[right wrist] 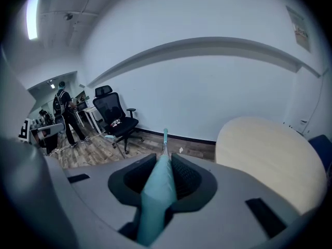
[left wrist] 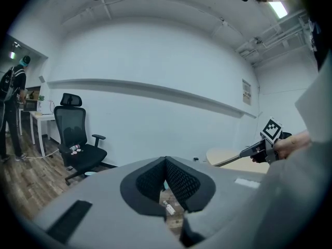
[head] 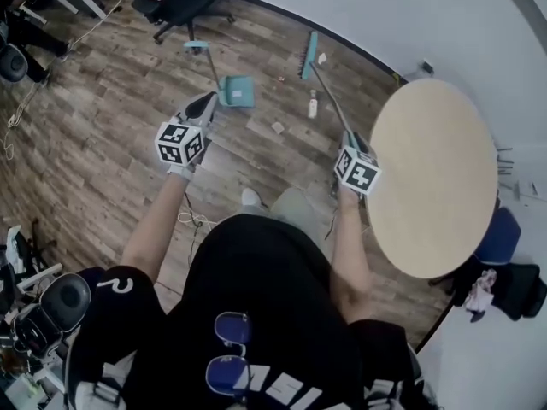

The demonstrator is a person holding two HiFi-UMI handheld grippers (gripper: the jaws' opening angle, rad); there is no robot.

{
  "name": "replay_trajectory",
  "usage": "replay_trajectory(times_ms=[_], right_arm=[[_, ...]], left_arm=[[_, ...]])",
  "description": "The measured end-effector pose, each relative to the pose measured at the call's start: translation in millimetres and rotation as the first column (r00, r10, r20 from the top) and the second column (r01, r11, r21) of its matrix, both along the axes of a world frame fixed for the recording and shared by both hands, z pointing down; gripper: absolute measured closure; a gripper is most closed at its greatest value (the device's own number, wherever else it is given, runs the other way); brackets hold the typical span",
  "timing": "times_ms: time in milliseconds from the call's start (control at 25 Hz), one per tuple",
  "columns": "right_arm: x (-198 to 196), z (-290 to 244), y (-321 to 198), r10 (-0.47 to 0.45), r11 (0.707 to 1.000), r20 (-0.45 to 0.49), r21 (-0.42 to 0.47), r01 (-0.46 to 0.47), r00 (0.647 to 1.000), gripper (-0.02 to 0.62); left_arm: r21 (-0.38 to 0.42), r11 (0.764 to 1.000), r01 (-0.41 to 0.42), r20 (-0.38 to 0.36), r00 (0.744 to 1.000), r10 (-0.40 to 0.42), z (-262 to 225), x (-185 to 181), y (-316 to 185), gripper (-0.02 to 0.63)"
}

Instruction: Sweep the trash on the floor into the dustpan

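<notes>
Right hand-held gripper (right wrist: 162, 158) tight around broom (right wrist: 155, 201)

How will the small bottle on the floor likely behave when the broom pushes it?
The small bottle lies on its side on the plank floor, so it will probably roll rather than slide. It is small, likely light; the broom may flick it off course.

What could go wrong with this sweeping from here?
1. The left gripper is shut on nothing beside the dustpan. Unheld, the dustpan may slide when trash hits it.
2. The bottle may roll away from the broom instead of going in.
3. The right gripper, shut on the broom, works close beside the table, so a swing could knock its edge.
</notes>
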State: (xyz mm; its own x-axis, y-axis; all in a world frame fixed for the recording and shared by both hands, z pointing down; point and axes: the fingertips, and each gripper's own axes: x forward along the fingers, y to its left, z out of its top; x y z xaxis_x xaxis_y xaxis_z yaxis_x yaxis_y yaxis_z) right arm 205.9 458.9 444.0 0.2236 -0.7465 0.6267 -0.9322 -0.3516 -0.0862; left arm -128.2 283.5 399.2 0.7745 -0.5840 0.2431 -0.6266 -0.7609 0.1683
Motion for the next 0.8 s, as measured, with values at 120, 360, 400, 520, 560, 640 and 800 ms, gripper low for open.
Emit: replay_trajectory(times_ms=[120, 360, 400, 520, 560, 640, 800], right_arm=[[2.2, 4.0, -0.8, 0.018, 1.000, -0.003, -0.012, -0.018, 1.000, 0.511], [23.1, 15.8, -18.4, 0.046, 0.998, -0.004, -0.030, -0.047, 0.999, 0.511], [29.4, 20.1, -24.6, 0.050, 0.998, -0.001, -0.035, -0.050, 0.999, 0.511], [48.5, 39.4, -46.5, 0.059, 0.997, 0.018, -0.058, -0.058, 0.998, 0.511], [54.8, 46.4, -56.0, 0.060, 0.996, 0.025, -0.067, -0.058, 0.998, 0.511], [69.8, 59.2, -81.2, 0.056, 0.995, 0.037, -0.085, -0.053, 0.998, 0.511], [106.4, 84.9, -140.6, 0.036, 0.990, 0.061, -0.142, -0.027, 0.998, 0.511]], left_arm=[[-0.009, 1.000, -0.006, -0.009, 1.000, 0.006, 3.5, -0.8, -8.6, 0.609], [-0.010, 0.999, -0.043, -0.009, 0.999, 0.042, 9.4, 24.3, -33.5, 0.609], [-0.014, 0.999, -0.046, -0.006, 0.999, 0.046, 12.9, 31.2, -40.5, 0.609], [-0.029, 0.998, -0.054, 0.009, 0.999, 0.054, 26.3, 51.0, -63.6, 0.609], [-0.034, 0.998, -0.055, 0.016, 0.998, 0.056, 30.6, 57.1, -72.8, 0.609], [-0.047, 0.997, -0.053, 0.032, 0.998, 0.055, 39.4, 71.1, -97.0, 0.609], [-0.088, 0.996, -0.031, 0.061, 0.998, 0.036, 56.1, 107.1, -154.0, 0.609]])
